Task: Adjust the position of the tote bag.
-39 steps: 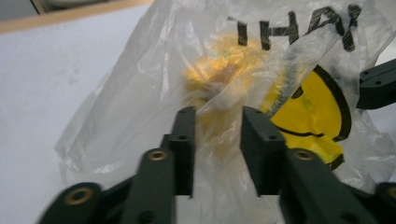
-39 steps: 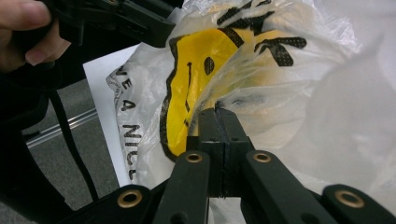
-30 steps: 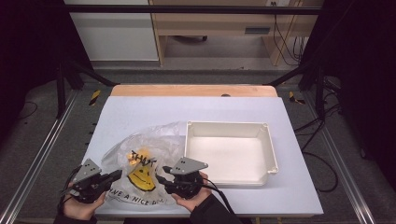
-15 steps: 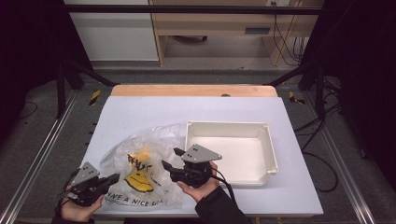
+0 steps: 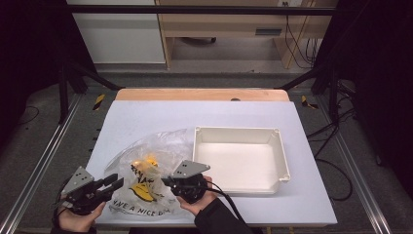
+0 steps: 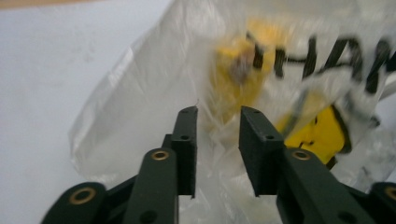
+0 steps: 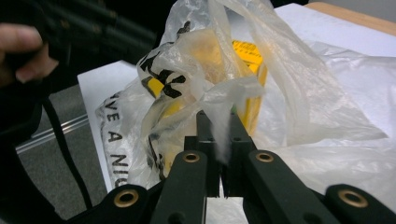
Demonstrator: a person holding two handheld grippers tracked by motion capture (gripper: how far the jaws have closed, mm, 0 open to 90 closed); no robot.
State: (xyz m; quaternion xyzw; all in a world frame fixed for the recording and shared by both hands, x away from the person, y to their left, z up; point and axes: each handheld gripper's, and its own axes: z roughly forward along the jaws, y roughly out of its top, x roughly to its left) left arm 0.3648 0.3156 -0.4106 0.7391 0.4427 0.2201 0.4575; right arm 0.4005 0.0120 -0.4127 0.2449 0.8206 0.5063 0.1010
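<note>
A clear plastic bag point(image 5: 146, 178) lies crumpled on the near left part of the white table point(image 5: 146, 122), just left of an empty white tray point(image 5: 281, 161). It is thin and wrinkled, printed with a yellow smiley and black capital letters; in the right gripper view its film point(image 7: 219, 65) stands puckered up in folds, with yellow print showing through. The left gripper point(image 5: 113, 184) points at the bag's left edge; its jaws have just been opening and stand apart, with film point(image 6: 219, 140) loose between them. The right gripper point(image 5: 168, 183) sits at the bag's right side, its jaws having just closed, pinching a fold of film point(image 7: 219, 135) between them.
</note>
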